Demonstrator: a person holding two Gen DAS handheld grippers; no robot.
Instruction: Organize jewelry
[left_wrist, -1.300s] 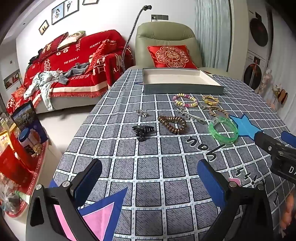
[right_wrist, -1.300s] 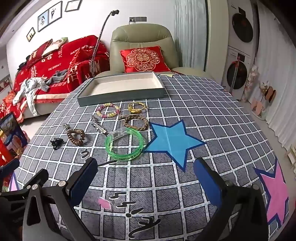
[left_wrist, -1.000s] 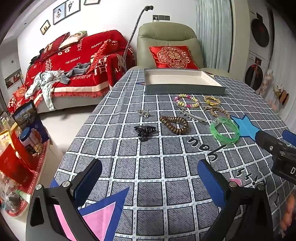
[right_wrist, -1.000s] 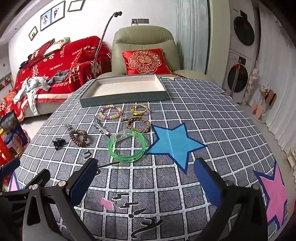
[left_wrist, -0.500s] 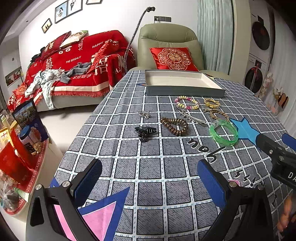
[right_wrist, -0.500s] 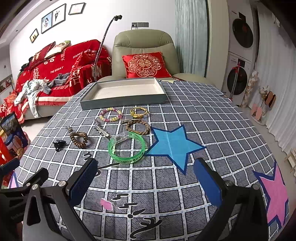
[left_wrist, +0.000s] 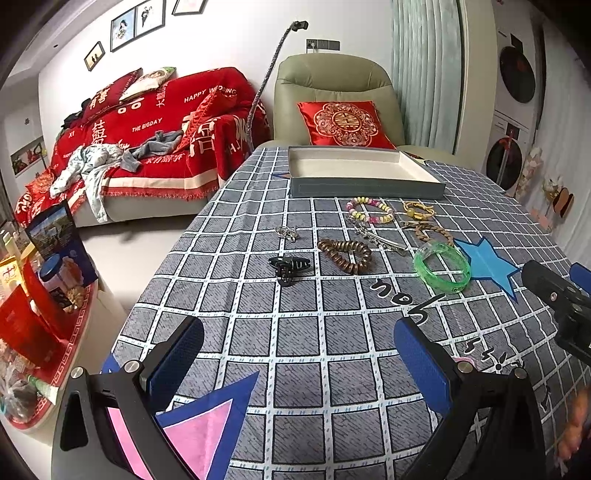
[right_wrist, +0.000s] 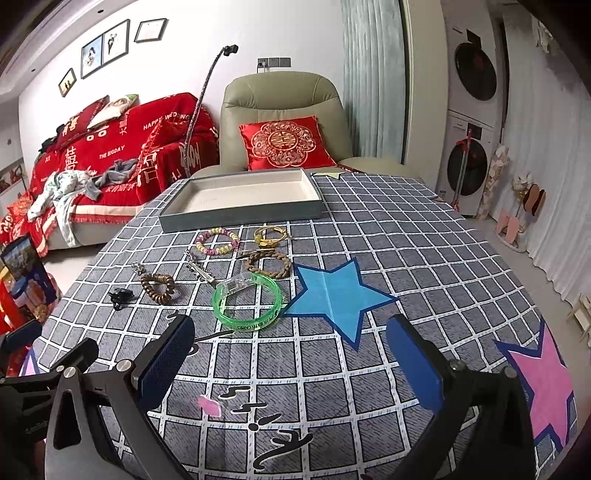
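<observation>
Jewelry lies on the grey checked tablecloth in front of an empty grey tray (left_wrist: 365, 190) (right_wrist: 240, 216): a green bangle (left_wrist: 441, 266) (right_wrist: 246, 302), a brown bead bracelet (left_wrist: 345, 255) (right_wrist: 158, 287), a pink-yellow bead bracelet (left_wrist: 369, 209) (right_wrist: 217, 241), a gold bracelet (left_wrist: 417, 211) (right_wrist: 269, 235), a braided bracelet (right_wrist: 268, 263), a silver clip (left_wrist: 376, 238) (right_wrist: 199, 269), a black claw clip (left_wrist: 290, 267) (right_wrist: 121, 296) and a small silver piece (left_wrist: 287, 232). My left gripper (left_wrist: 295, 354) is open and empty near the table's front. My right gripper (right_wrist: 291, 350) is open and empty, just short of the green bangle.
An olive armchair (right_wrist: 284, 110) with a red cushion stands behind the table. A red-covered sofa (left_wrist: 147, 122) is at the left. A low shelf with boxes and jars (left_wrist: 37, 288) is at the left edge. Washing machines (right_wrist: 472, 122) stand at the right.
Both grippers have pulled back and risen slightly, so the jewelry and tray sit a little farther off. Nothing was picked up.
</observation>
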